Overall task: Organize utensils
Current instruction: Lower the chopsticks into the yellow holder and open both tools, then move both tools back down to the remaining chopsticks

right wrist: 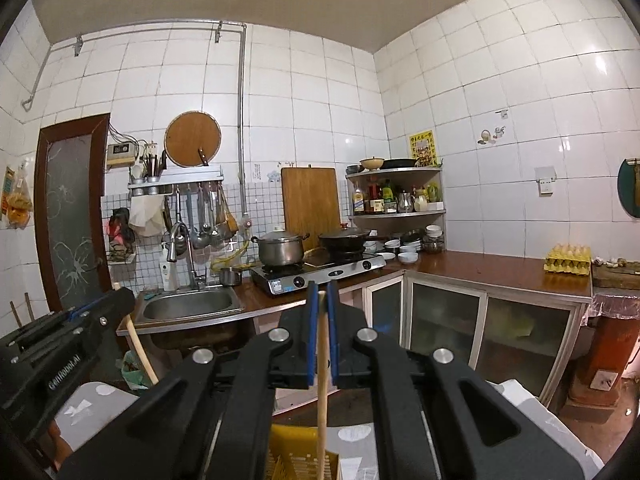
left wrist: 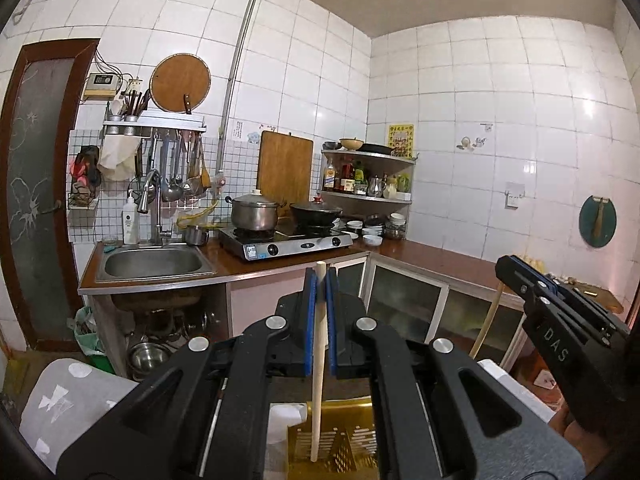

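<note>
My left gripper [left wrist: 320, 286] is shut on a pale wooden stick handle [left wrist: 318, 360] that hangs down over a yellow slotted basket [left wrist: 340, 440]. My right gripper [right wrist: 321, 300] is shut on a second pale wooden handle [right wrist: 322, 380], which hangs over the same yellow basket [right wrist: 296, 456]. The right gripper also shows at the right of the left wrist view [left wrist: 532, 280], with its handle [left wrist: 486, 324] below it. The left gripper shows at the left of the right wrist view [right wrist: 100, 308], with its handle [right wrist: 140, 352]. What is at the handles' lower ends is hidden.
Ahead is an L-shaped brown counter [right wrist: 480, 268] with a steel sink [left wrist: 154, 264], a gas stove [left wrist: 288, 240] bearing a pot and a wok, and bowls. A wall rack [left wrist: 160, 128] holds hanging ladles and chopsticks. An egg tray [right wrist: 568, 262] stands at the right.
</note>
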{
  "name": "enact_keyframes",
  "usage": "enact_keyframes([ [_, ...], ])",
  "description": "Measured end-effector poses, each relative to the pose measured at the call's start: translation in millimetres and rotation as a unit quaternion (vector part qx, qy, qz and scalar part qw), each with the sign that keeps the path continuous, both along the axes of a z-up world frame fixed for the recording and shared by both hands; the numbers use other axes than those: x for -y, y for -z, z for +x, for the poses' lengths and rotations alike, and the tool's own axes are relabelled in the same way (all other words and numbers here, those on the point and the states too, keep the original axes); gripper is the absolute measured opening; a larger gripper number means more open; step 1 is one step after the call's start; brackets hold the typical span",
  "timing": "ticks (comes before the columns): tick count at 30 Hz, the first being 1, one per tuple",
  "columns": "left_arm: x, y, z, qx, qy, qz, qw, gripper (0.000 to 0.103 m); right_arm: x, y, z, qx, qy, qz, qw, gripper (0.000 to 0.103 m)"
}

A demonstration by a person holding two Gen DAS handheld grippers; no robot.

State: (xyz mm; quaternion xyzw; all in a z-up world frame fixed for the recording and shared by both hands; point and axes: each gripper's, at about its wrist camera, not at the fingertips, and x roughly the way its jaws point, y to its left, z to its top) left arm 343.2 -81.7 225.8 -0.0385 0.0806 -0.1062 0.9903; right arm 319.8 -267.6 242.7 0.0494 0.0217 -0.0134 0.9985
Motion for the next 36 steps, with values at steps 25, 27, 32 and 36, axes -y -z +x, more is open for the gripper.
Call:
enact_keyframes([
  [25, -50.1, 49.9, -32.9, -0.051, -0.072, 0.015, 0.996, 0.098, 23.2, 88.9, -9.9, -0.132, 0.021, -0.01, 0.991, 0.064],
  [27, -59.4, 54.9, -48.2, -0.055, -0.085, 0.026, 0.9945, 0.098, 27.5, 96.7, -24.9, -0.142, 0.03, -0.006, 0.989, 0.064],
  [32, -78.5, 74.5, -64.1, -0.09, -0.1, 0.026, 0.9906, 0.098, 27.6, 122.6, -49.2, -0.169, 0.029, 0.0, 0.985, 0.064],
  [36, -88.1, 100.9, -67.3, -0.128, -0.101, 0.029, 0.9862, 0.098, 20.1, 153.3, -56.7, -0.2, 0.024, -0.005, 0.98, 0.064],
])
